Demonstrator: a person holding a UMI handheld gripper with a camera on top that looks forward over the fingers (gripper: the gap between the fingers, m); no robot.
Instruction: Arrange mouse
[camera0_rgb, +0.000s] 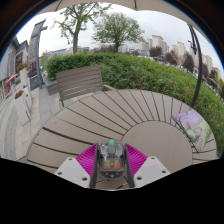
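Wooden slats are fanning out across the round table (120, 120), and that table is basically the landmark for everything else. The claw (111, 166) is hovering over the table's near edge with the mouse (111, 156) sitting between its two magenta pads (86, 158). Looks to me like both pads are pressing on the mouse's sides and the thing is riding in the grip rather than resting on the slats, so I'm calling it closed on the mouse, opened only as wide as the body.

Handling-wise, my guess: it's a light, rigid plastic shell, greyish with something reddish on top, probably smooth and a bit slippery on the curved flanks. Not fragile exactly, but the buttons and wheel are clicking parts, so squeezing across the sides around the middle is the sensible hold, which is roughly where the pads are sitting now. I can't tell which way it's pointing.

Over at the table's far right edge a colourful patterned flat thing (192, 127) is lying, maybe a mouse mat, can't say for sure. If so, that's likely where the mouse is heading. Gaps between slats could be catching the mouse's feet on set-down. Behind the table a bench (78, 82) is standing, with a hedge (140, 70) beyond it.
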